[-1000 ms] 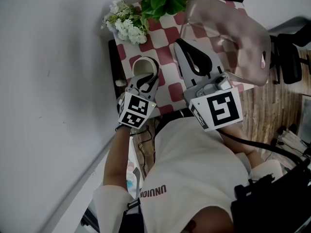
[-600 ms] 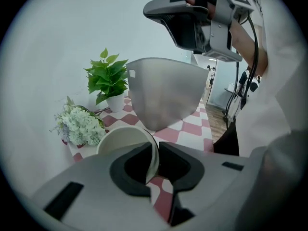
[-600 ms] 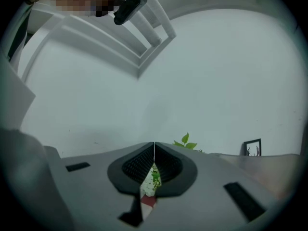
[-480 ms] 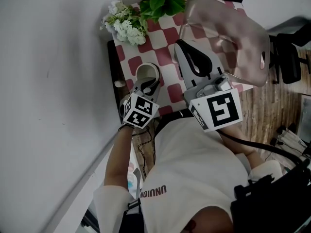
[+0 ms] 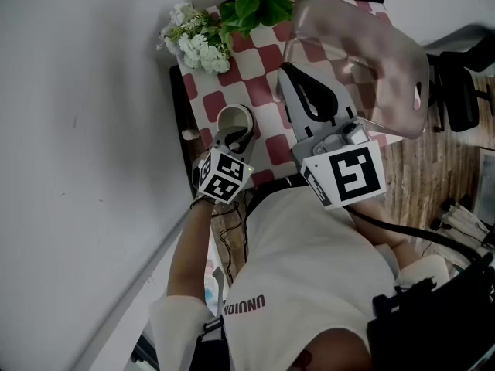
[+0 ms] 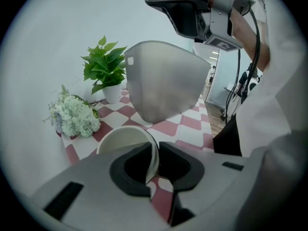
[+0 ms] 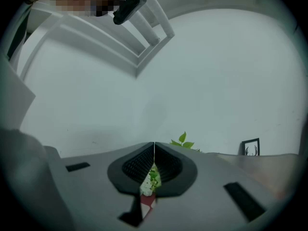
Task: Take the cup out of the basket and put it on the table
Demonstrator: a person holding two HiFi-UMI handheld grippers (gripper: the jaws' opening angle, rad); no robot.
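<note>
On table (image 5: 261, 54): one cup (image 5: 233, 117); one basket (image 5: 371, 60); left gripper (image 5: 239, 134); right gripper (image 5: 288, 73).

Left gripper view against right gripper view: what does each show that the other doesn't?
Only the left gripper view: the cup, its wall pinched in the left gripper, and the rounded front of the basket. Only the right gripper view: the right gripper with jaws pressed together, and a framed picture. Both: the green plant and the red-checked tablecloth.
</note>
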